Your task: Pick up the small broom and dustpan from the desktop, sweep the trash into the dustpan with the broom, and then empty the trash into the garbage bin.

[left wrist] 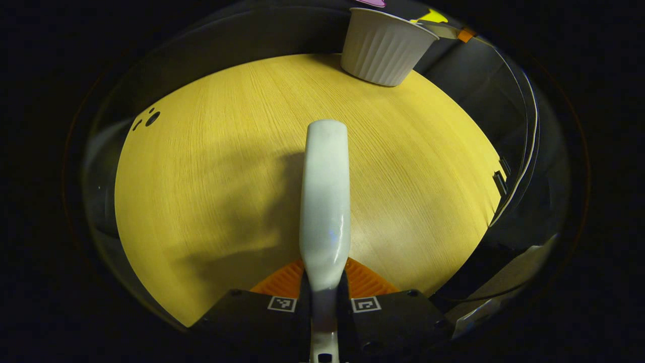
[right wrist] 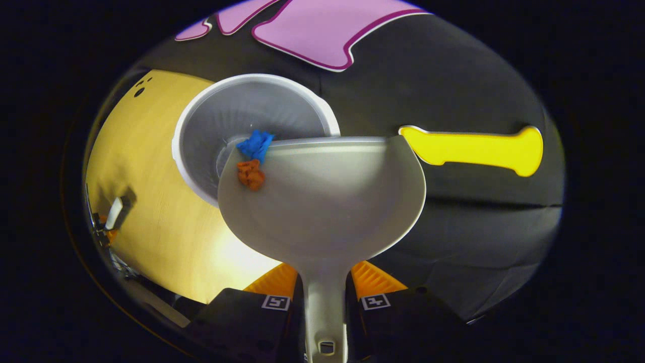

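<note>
Yellow wood-grain desktop (left wrist: 211, 176) carries a white ribbed bin (left wrist: 383, 48) against black cloth wall (right wrist: 453, 227).

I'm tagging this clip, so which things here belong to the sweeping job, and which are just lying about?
Belong to the job:
- broom in left claw
- dustpan in right claw
- blue scrap and orange scrap in the dustpan
- white garbage bin

Lying about:
- nothing loose on the wooden desktop
</note>
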Available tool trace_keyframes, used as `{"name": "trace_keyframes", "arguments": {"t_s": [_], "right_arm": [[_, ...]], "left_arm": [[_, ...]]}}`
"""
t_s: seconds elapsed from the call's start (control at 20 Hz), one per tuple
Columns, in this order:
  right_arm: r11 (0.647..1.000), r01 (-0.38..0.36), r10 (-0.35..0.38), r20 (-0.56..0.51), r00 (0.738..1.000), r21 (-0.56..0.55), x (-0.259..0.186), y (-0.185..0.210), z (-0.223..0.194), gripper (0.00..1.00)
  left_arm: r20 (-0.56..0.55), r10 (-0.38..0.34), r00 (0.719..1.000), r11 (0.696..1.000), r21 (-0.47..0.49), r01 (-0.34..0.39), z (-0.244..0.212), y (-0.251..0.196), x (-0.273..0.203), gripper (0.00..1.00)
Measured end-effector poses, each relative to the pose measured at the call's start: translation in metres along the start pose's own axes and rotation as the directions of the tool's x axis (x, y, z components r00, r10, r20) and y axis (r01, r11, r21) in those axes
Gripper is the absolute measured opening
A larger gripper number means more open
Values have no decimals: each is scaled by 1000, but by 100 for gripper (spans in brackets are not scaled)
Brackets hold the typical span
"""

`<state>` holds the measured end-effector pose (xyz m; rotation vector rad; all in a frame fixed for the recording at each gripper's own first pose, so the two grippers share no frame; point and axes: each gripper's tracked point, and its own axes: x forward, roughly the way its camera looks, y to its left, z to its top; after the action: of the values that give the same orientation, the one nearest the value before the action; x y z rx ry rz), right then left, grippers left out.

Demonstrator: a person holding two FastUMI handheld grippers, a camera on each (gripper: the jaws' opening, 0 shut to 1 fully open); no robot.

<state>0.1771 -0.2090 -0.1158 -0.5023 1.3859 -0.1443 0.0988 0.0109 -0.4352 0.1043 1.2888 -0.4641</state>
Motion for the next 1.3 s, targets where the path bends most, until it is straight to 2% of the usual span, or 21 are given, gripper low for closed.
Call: {"name": "trace_keyframes", "arguments": {"t_s": [0.15,0.35,0.4,0.45,0.6,0.8,1.05,1.3], "right_arm": [[1000,-12,11,-39,999,-27,-2,-4,6,36],[1000,-20,20,-30,999,-19,0,-5,11,36],[1000,-15,15,-32,999,-25,0,-7,10,31],[999,-12,11,-30,1000,-30,0,-8,8,36],[1000,-15,15,4,1000,-19,-4,-10,6,36],[998,-63,62,95,994,6,-22,-12,-2,36],[990,-128,111,230,967,62,-54,-12,-36,36],[981,-173,139,298,944,91,-75,8,-100,36]], "left_arm": [[-2,1,1000,1000,-4,-1,1,0,1,25],[-4,9,1000,1000,-8,-9,3,-1,4,25],[-4,10,1000,1000,-5,-10,3,-1,4,25],[-4,11,1000,1000,-1,-11,4,-1,4,25],[-1,26,1000,1000,4,-26,5,-2,2,25],[1,45,999,999,9,-45,5,-5,0,25],[10,84,996,996,19,-85,5,-9,-5,25],[6,139,990,990,3,-139,4,-13,-6,25]]}}
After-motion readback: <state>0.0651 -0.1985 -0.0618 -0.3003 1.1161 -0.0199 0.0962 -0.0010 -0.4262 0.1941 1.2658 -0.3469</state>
